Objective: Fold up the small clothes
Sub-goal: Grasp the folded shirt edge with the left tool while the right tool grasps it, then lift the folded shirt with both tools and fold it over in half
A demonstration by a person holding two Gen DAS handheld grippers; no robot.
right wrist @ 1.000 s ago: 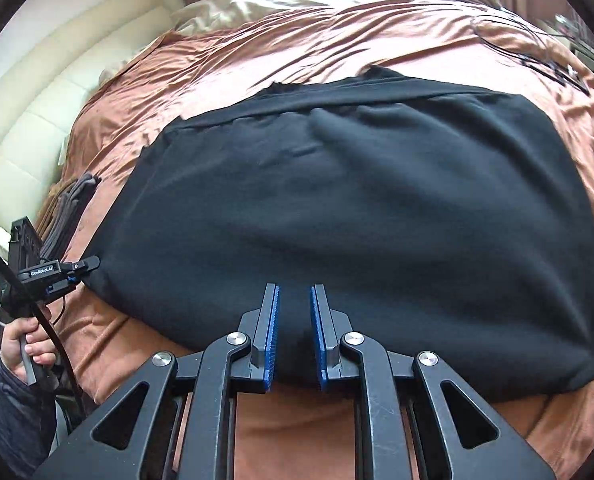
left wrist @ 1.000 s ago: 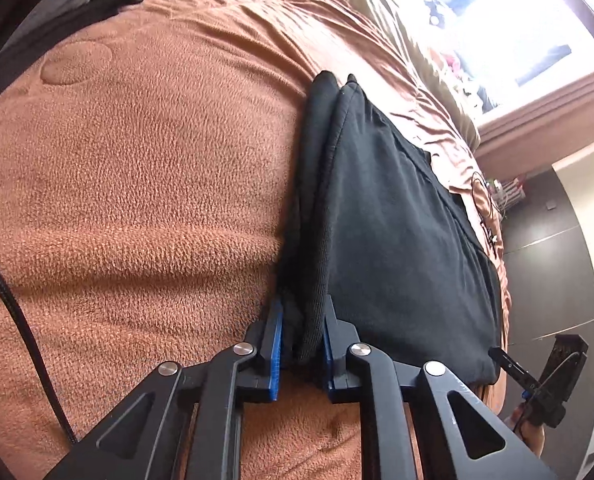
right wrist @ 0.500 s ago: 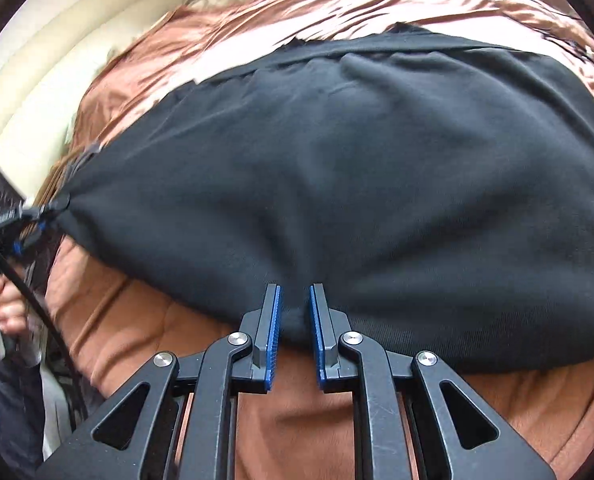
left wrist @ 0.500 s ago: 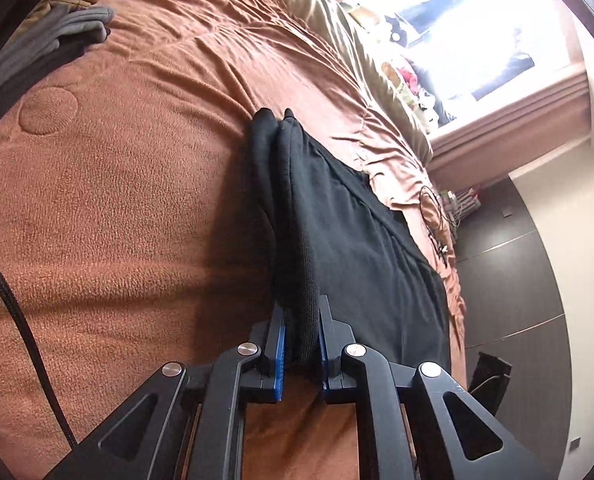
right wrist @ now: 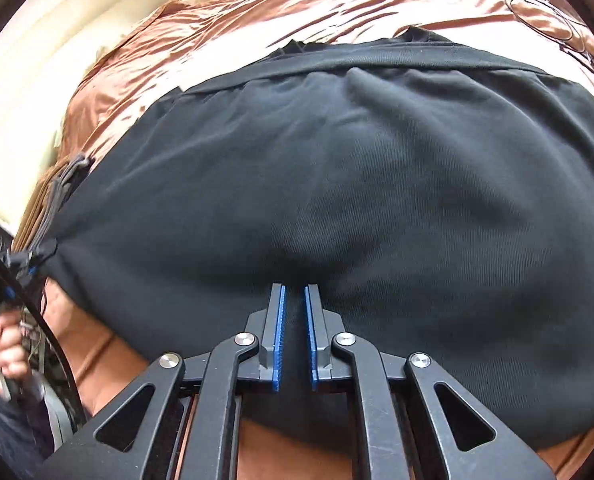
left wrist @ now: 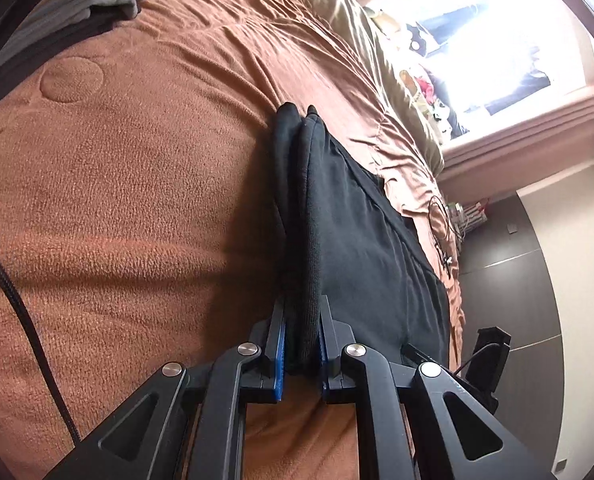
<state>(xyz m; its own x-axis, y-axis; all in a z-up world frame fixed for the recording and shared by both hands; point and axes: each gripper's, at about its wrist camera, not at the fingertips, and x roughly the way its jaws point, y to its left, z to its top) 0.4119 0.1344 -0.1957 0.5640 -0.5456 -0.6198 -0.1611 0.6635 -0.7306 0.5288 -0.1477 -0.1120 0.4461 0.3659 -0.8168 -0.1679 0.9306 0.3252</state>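
Bedspread (left wrist: 145, 208) bears black garment (left wrist: 369, 248), left tool (left wrist: 301, 344) clamping its edge.

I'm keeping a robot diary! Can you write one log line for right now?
left tool: shut on black garment edge | right tool: closed on its near hem | brown blanket underneath

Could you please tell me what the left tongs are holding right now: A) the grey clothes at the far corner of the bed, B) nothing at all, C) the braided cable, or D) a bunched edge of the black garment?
D: in the left wrist view the left tongs are shut on a thick fold of the black garment, which fills the gap between the blue pads.
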